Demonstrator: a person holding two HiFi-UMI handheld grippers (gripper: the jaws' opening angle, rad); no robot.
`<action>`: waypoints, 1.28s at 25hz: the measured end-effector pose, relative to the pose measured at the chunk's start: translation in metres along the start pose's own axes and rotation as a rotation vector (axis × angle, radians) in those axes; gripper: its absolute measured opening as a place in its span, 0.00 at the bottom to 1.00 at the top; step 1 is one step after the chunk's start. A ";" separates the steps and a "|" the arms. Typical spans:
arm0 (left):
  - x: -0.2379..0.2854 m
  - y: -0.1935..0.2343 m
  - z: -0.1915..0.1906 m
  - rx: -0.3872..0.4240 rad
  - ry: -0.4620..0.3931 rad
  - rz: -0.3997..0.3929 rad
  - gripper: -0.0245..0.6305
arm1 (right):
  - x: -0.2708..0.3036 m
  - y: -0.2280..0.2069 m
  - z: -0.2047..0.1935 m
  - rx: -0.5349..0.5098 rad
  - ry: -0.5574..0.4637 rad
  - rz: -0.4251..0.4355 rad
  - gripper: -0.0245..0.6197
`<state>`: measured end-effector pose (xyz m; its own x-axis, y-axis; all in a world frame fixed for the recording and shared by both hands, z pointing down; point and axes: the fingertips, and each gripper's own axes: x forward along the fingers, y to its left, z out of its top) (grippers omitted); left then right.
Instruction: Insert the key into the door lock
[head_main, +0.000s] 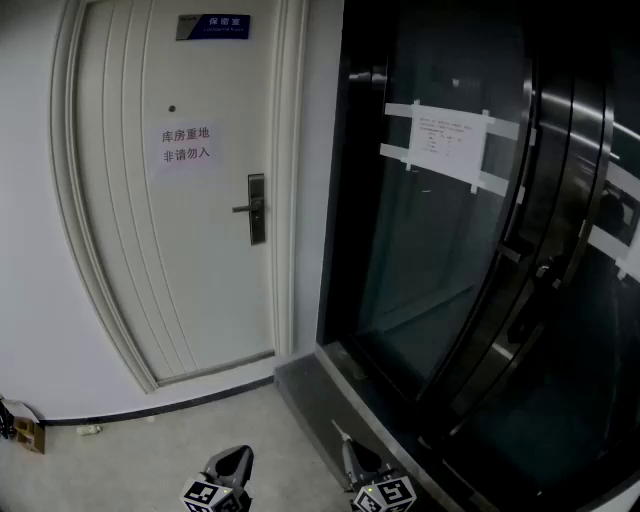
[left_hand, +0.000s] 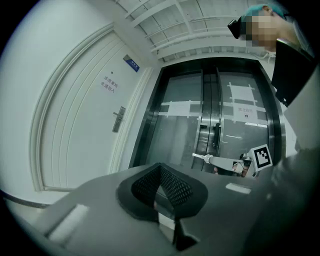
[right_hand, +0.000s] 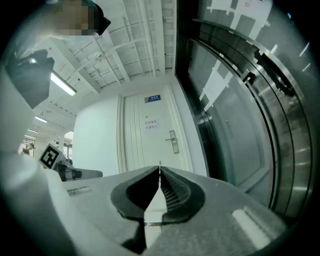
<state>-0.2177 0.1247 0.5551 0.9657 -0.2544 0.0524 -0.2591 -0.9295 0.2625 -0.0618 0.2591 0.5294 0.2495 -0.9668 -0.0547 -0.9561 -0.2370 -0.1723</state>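
Observation:
The white door (head_main: 180, 280) stands ahead at the left, with a dark lock plate and lever handle (head_main: 257, 209) on its right side. The lock also shows small in the left gripper view (left_hand: 118, 119) and straight ahead in the right gripper view (right_hand: 173, 142). My right gripper (head_main: 352, 458) is at the bottom edge, far from the door, shut on a thin silver key (left_hand: 204, 158) that sticks out forward; its tip (right_hand: 160, 164) shows between the pads. My left gripper (head_main: 238, 460) is beside it, jaws together with nothing between them (left_hand: 160, 167).
A dark glass wall with curved metal frames (head_main: 450, 250) fills the right, with a taped paper notice (head_main: 447, 140). A metal threshold (head_main: 330, 400) runs along its foot. A small cardboard box (head_main: 25, 428) lies by the wall at lower left. A paper sign (head_main: 186, 145) hangs on the door.

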 end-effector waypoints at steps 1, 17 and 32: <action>0.000 0.001 0.000 0.000 -0.001 0.001 0.04 | 0.000 -0.001 0.001 0.007 -0.004 -0.004 0.05; 0.020 -0.014 -0.008 0.013 0.005 0.006 0.04 | -0.016 -0.032 0.004 0.024 -0.016 -0.026 0.05; 0.082 -0.006 -0.018 0.006 0.021 -0.008 0.04 | 0.015 -0.079 -0.005 0.036 -0.009 -0.040 0.05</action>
<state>-0.1368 0.1139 0.5749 0.9679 -0.2415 0.0701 -0.2514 -0.9331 0.2571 0.0170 0.2627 0.5471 0.2886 -0.9558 -0.0563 -0.9393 -0.2713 -0.2101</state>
